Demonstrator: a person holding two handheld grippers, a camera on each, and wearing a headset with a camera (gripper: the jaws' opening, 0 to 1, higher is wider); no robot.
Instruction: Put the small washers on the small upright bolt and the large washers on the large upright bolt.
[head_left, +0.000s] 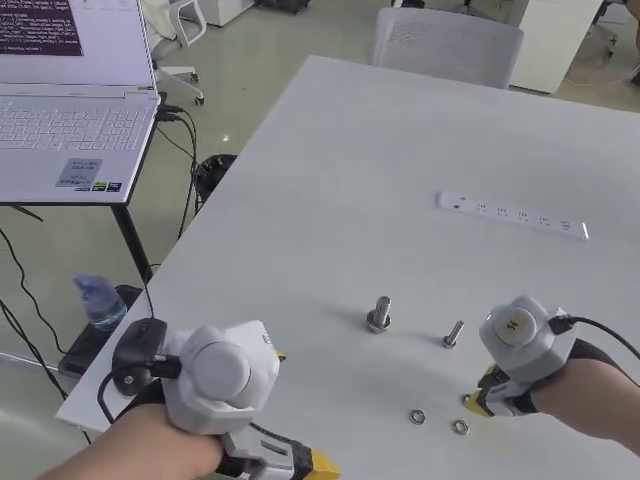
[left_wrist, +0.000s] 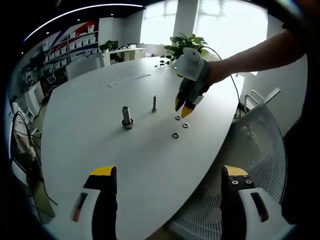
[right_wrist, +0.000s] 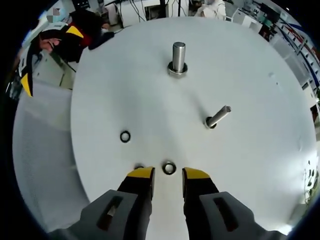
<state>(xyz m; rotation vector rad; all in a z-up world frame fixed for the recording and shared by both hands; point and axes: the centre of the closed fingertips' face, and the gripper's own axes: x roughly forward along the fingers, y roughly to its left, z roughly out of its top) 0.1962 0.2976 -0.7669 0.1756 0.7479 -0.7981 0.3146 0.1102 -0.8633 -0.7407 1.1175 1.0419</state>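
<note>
Washer (right_wrist: 169, 167) lay flat, dead ahead of the right gripper (right_wrist: 168, 176), just off its tips and in line with the gap. Its jaws stood narrowly apart, holding nothing. A second washer (right_wrist: 125, 136) sat further out, toward the left jaw's side. Beyond, the small bolt (right_wrist: 218, 117) stood ahead and to the right, the large bolt (right_wrist: 178, 59) further on, straight ahead. The left gripper (left_wrist: 169, 171) hung at the table (left_wrist: 90, 90) edge, jaws wide, empty. Right was plainly nearer; a short push forward looked enough.
</note>
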